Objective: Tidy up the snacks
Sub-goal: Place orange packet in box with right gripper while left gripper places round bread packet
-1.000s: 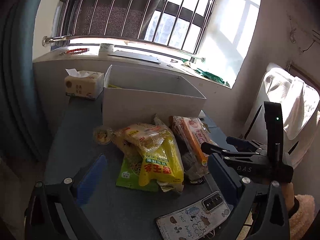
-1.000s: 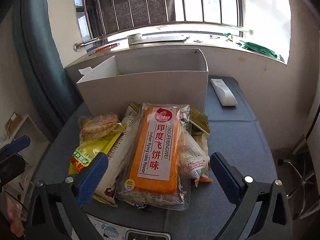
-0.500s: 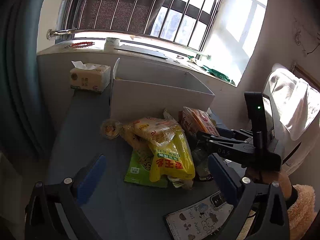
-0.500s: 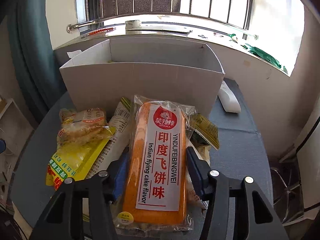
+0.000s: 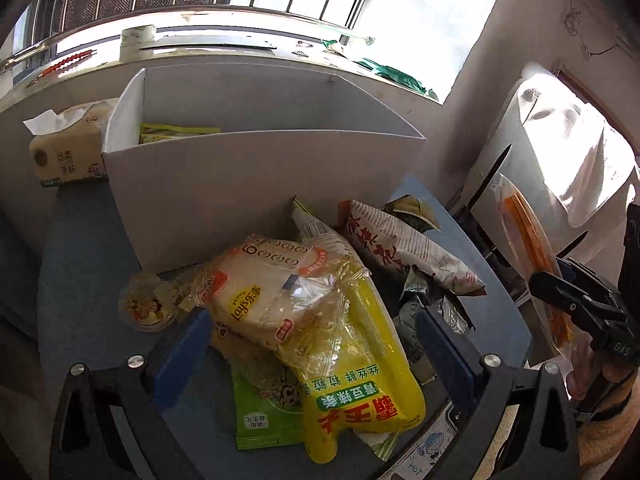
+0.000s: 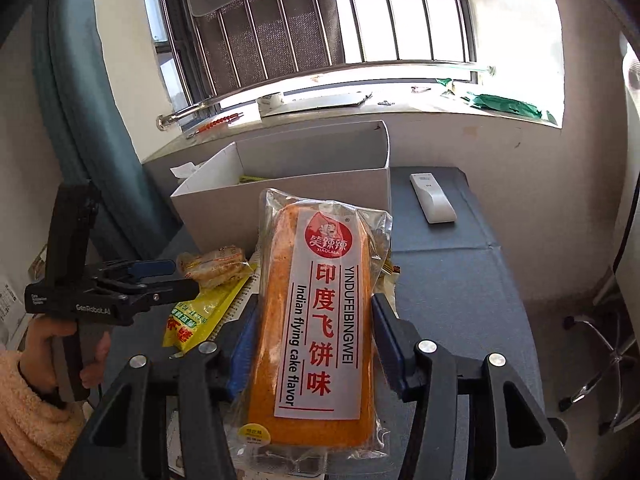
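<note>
The right gripper point(image 6: 316, 344) has its blue pads pressed against both long sides of the Indian flying cake packet point(image 6: 320, 320), holding it clear of the table. The packet's long axis runs straight out along the fingers, its far end aimed at the white cardboard box point(image 6: 288, 196), which stands directly ahead and a little left, open top facing up (something yellow-green already lies inside at the back). So the coming move looks like a forward carry over the box's near wall, then a release; since the packet points lengthwise at the box, it may need tipping down or turning to lie flat inside.

The left gripper point(image 5: 312, 344) hangs wide apart and empty over the remaining pile, its fingers straddling the Lay's bag point(image 5: 276, 292) that lies on the yellow pea-snack pouch point(image 5: 360, 380). The newspaper-print packet point(image 5: 404, 252) sits just beyond, near the box's front wall point(image 5: 240, 184). For that pile the left gripper is nearer; the box lies ahead of both.
</note>
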The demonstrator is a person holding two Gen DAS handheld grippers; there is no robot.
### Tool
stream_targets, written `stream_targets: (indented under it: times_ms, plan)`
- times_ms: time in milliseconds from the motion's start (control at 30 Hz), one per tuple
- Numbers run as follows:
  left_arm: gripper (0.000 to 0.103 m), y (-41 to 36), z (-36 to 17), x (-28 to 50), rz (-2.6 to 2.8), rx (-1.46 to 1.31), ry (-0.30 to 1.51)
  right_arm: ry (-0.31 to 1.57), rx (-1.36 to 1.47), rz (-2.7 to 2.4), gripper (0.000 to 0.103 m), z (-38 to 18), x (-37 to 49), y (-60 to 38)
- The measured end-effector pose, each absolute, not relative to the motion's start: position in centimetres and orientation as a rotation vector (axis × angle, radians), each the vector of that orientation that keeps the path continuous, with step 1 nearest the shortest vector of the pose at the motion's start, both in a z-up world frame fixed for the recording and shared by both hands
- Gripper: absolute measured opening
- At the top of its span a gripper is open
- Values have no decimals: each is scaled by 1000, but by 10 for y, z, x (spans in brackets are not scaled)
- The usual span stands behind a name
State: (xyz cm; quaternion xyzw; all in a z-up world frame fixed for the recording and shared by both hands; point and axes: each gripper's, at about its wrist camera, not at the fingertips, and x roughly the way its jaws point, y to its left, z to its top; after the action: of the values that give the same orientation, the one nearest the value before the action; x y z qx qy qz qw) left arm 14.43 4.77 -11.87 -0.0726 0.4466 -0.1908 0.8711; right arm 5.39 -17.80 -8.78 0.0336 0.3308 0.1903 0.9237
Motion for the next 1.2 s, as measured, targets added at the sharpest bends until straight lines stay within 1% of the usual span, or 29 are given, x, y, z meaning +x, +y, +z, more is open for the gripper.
stream_targets:
  times_ms: [133,300,367,400,433,500,533,633,767,933,1067,1200]
  plan:
    - [103,49,-127,179,-398,-57,975,665,72,389,58,-84,43,-186]
    - [103,47,-147,198,-436,18,1070,671,79,399,58,-87,44,-191]
    - [99,48,-148,198,-441,14,1054,672,87,404,58,-88,45,-191]
    - [88,51,-148,198,-424,-6,1049,677,85,404,58,-90,47,-191]
    - [80,55,-147,198,-405,-35,1043,680,83,403,58,-90,47,-191]
    - [77,62,-144,194,-402,-69,1024,687,82,406,58,-92,48,-190]
    - [76,61,-142,189,-398,-45,1003,688,80,409,58,-93,48,-189]
    - [76,60,-132,173,-383,-34,947,689,74,411,58,-93,48,-188]
    - [76,61,-105,146,-356,-40,838,675,91,422,58,-89,51,-187]
    - [76,69,-51,126,-299,-133,668,644,95,469,58,-71,71,-176]
    - [76,67,-11,134,-245,-199,557,630,63,484,58,-47,113,-155]
    - [76,77,13,175,-188,-236,528,622,74,496,58,-22,169,-140]
